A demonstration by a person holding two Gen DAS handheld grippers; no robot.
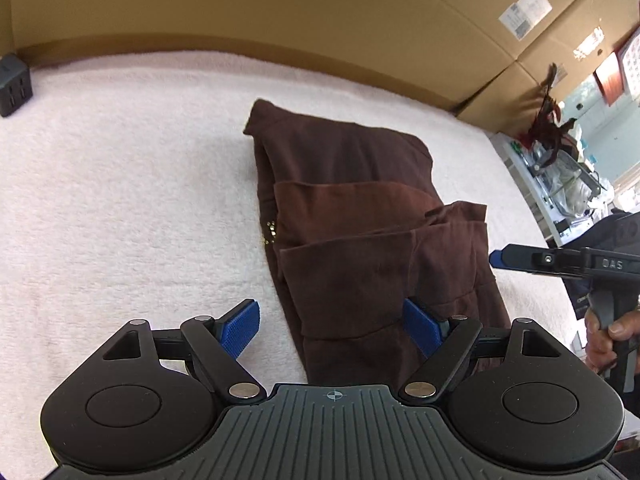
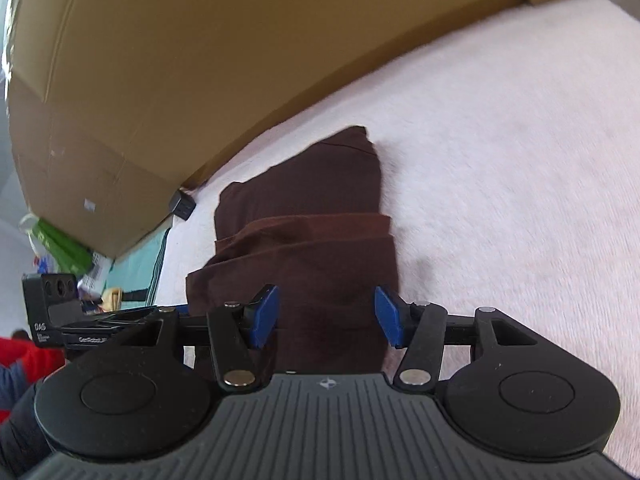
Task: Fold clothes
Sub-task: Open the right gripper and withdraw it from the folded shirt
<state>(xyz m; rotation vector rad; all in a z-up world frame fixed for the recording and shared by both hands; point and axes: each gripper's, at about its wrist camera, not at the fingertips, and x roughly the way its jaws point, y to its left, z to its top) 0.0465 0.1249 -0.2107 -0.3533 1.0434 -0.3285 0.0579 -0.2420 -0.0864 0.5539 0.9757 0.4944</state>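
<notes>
Pale pink fleecy blanket point(image 1: 120, 184) carries the dark brown folded garment point(image 1: 352, 208), long axis running away from both grippers. Left gripper point(image 1: 331, 320) and right gripper point(image 2: 326, 316) hover wide-spread, gripping nothing, over the garment's near end.

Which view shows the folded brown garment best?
The left wrist view: the garment lies nearly whole, its layered folds and edges distinct. The right wrist view shows the garment darker and slightly blurred, its near end hidden behind the gripper.
</notes>
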